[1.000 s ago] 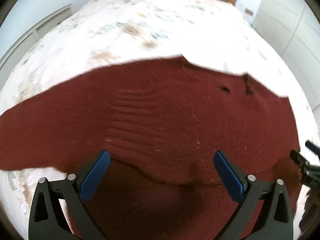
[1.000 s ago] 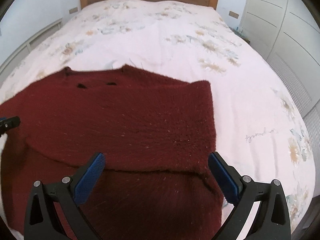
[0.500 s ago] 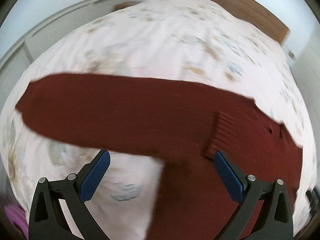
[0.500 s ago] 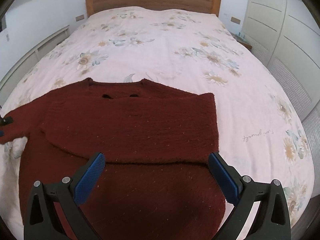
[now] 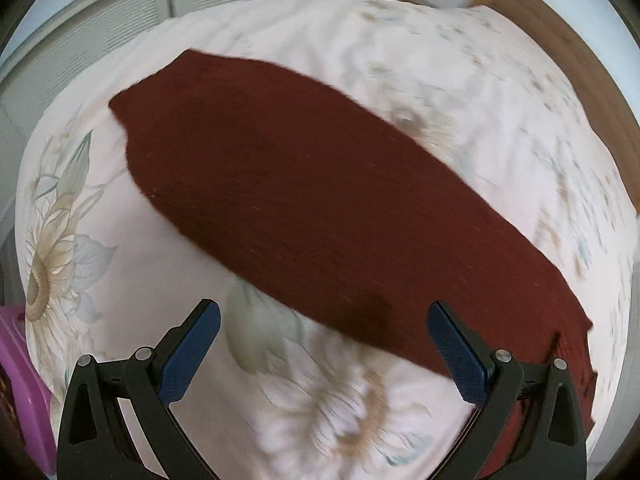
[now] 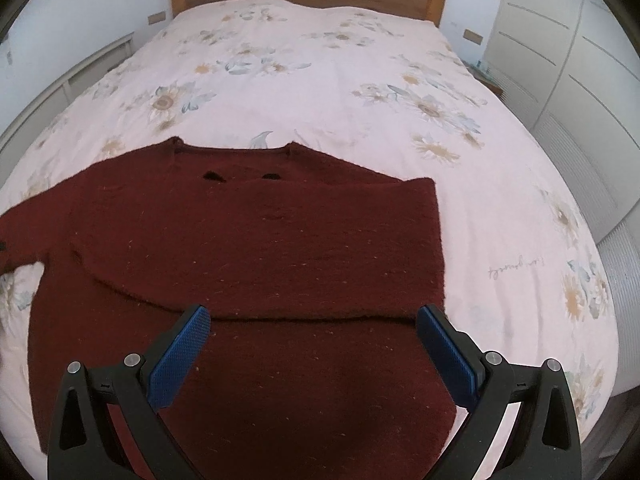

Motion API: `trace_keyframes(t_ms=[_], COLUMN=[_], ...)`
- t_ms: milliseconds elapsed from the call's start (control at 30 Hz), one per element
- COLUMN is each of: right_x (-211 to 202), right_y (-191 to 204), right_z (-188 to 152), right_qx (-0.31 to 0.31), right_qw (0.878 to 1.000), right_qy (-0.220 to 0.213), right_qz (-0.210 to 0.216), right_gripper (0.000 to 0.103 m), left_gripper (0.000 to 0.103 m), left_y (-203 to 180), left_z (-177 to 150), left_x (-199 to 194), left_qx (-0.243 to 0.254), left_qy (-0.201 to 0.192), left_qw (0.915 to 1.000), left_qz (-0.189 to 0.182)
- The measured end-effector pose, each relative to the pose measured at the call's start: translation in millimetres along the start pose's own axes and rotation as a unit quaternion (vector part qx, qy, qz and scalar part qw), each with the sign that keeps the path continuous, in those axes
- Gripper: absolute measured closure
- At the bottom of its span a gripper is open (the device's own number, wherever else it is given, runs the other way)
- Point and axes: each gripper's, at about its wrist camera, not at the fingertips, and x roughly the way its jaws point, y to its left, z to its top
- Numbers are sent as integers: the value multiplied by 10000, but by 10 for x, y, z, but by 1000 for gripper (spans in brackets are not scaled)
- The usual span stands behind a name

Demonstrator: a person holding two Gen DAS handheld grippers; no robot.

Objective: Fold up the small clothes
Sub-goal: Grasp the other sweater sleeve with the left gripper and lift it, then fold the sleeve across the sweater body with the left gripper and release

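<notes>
While the dark red sweater (image 6: 256, 264) lies flat on the floral bedspread (image 6: 320, 80) across the lower half of the right wrist view, one sleeve is folded across its chest and the other sleeve (image 5: 304, 208) is spread out at frame left, so you seem partway: that sleeve and the body folds remain. Your left gripper (image 5: 324, 352) hovers just short of the outstretched sleeve, jaws wide, holding nothing. Your right gripper (image 6: 312, 352) hangs low over the sweater's lower body, equally wide and empty.
</notes>
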Motion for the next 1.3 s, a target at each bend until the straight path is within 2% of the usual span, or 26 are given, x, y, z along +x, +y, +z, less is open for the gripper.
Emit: trace_keyframes(t_ms=[133, 267, 400, 433, 500, 567, 600, 633, 667, 733, 900, 1033, 1133, 1300], right_x=[23, 54, 70, 73, 75, 77, 76, 71, 66, 56, -18, -49, -68, -109], right_y=[48, 73, 71, 65, 54, 45, 42, 39, 37, 28, -21, -80, -133, -229], right_z=[18, 10, 4, 3, -1, -6, -8, -11, -14, -20, -36, -69, -60, -29], right_qx=[-29, -64, -105, -102, -94, -91, -89, -87, -83, -84, -47, 3, 51, 168], right_qw=[10000, 9999, 9999, 9999, 9999, 9999, 9999, 9999, 9999, 9999, 10000, 9999, 9998, 9994], right_qy=[16, 72, 95, 96, 95, 98, 98, 90, 81, 61, -69, -102, -160, -270], right_qz=[-35, -57, -92, -98, -100, -92, -88, -81, -75, -69, -29, 28, 51, 135], right_gripper=[0, 0, 0, 0, 0, 0, 0, 0, 0, 0, 0, 0, 0, 0], left_gripper=[1, 1, 2, 5, 26, 65, 74, 91, 94, 96, 96, 97, 97, 97], left_y=[139, 235, 257, 264, 272, 241, 228, 220, 209, 171, -30, -327, -554, -1182], left_z=[89, 97, 66, 64, 56, 110, 132, 150, 160, 158, 70, -110, -253, -521], left_x=[78, 227, 213, 208, 176, 166, 142, 123, 93, 19, -300, -596, -803, -960], left_qx=[-132, -163, 11, 49, 173, 310, 370, 402, 451, 611, 1080, 1625, 1875, 2479], left_qy=[32, 296, 156, 139, 146, 134, 149, 176, 215, 180, -197, -477, -551, -603], left_qw=[9998, 9993, 9997, 9998, 9996, 9992, 9991, 9990, 9988, 9980, 9938, 9855, 9806, 9656], left_qz=[153, 164, 177, 148, 150, 201, 108, 43, 14, 42, 153, 113, -151, -512])
